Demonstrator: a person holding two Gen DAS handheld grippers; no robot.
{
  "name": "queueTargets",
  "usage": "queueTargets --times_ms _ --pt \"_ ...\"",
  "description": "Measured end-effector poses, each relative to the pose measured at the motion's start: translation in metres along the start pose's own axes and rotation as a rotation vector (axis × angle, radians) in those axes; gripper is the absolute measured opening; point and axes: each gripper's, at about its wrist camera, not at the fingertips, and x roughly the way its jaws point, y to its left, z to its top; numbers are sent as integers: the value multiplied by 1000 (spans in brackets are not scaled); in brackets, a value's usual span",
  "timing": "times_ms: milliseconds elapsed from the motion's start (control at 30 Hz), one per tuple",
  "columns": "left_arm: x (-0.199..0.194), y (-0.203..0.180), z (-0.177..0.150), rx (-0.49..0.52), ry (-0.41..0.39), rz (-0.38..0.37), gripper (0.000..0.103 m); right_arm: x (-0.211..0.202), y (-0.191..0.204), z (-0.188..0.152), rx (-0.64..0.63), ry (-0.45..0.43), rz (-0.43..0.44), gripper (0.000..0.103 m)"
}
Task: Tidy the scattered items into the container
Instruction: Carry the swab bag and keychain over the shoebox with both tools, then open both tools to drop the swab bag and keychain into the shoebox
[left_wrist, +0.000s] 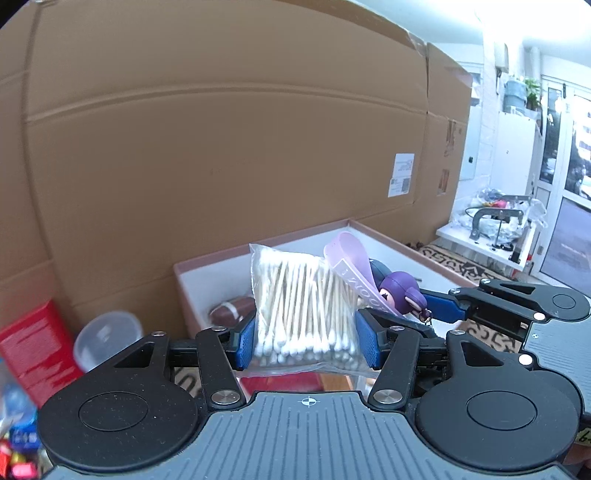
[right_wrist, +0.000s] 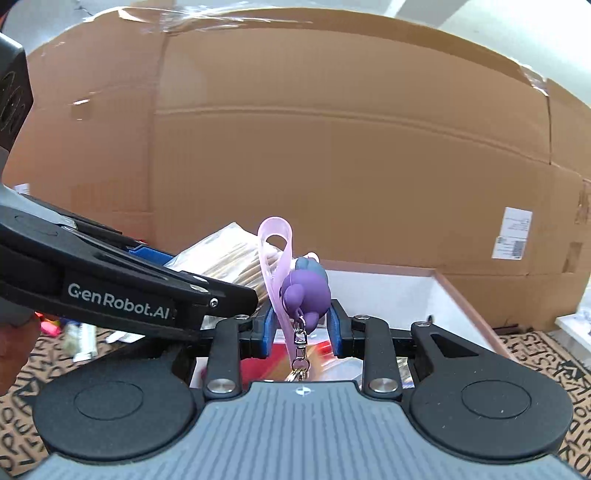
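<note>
My left gripper (left_wrist: 306, 341) is shut on a clear bag of cotton swabs (left_wrist: 303, 310), held up in front of the pink-rimmed white box (left_wrist: 258, 245). My right gripper (right_wrist: 302, 326) is shut on a purple figure keychain (right_wrist: 304, 291) with a lilac strap (right_wrist: 275, 251) and a metal clasp (right_wrist: 300, 347) hanging below it. In the left wrist view the keychain (left_wrist: 400, 291) and the right gripper's blue finger (left_wrist: 441, 304) sit just right of the swab bag. In the right wrist view the left gripper's black arm (right_wrist: 122, 291) crosses in from the left with the swab bag (right_wrist: 232, 258). A small brown football (left_wrist: 232, 310) lies inside the box.
A tall cardboard wall (left_wrist: 221, 129) stands behind the box. At the left are a red package (left_wrist: 33, 347), a clear plastic cup (left_wrist: 105, 338) and colourful small items (left_wrist: 18, 454). A patterned mat (right_wrist: 546, 354) covers the floor. A white table with clutter (left_wrist: 491, 229) stands at the far right.
</note>
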Motion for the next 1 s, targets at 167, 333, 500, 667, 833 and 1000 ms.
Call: queueTargets --times_ms 167,333,500,667,833,1000 --pt "39 -3 14 1 27 -12 57 27 -26 1 33 21 -19 33" --pt "75 -4 19 -7 62 -22 57 50 -43 -5 66 50 -47 34" --pt "82 -2 12 -12 12 57 103 54 -54 -12 57 5 -198 88" --pt "72 4 9 -35 -14 70 103 35 -68 -14 88 -22 -208 88" --pt "64 3 8 -35 -15 89 103 30 -64 -11 91 -26 -215 91" --pt "46 3 3 -35 -15 102 103 17 -54 -10 89 -19 -199 96"
